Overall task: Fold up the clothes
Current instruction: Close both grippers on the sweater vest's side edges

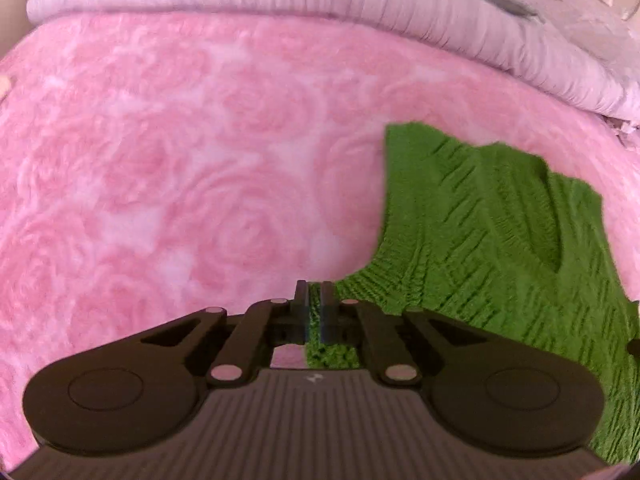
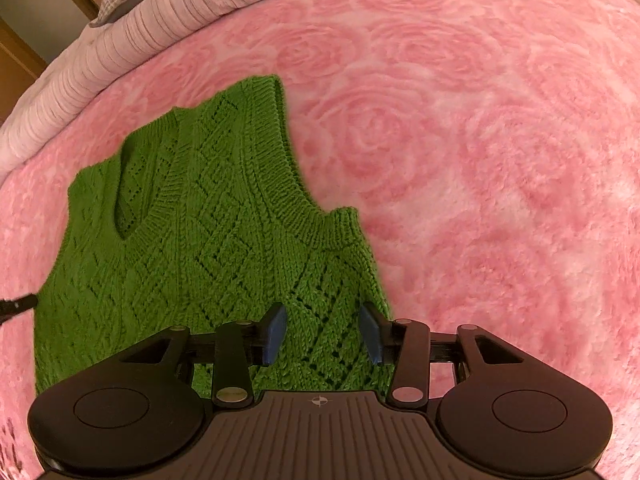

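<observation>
Left wrist view: vest pinched at one edge

Left tongs [image 1: 315, 304] are squeezed tight on an edge of the green lacy knitted vest [image 2: 200, 240], which lies flat on the pink rose-pattern fleece bed blanket [image 2: 500, 140], neckline pointing away. Right tongs [image 2: 323, 332] hang wide apart over the opposite edge, gripping nothing, vest directly beneath.

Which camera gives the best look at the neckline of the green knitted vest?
The right wrist view: the green knitted vest shows its ribbed neckline and lace pattern sharply. The left wrist view shows the neckline blurred at the right.
</observation>
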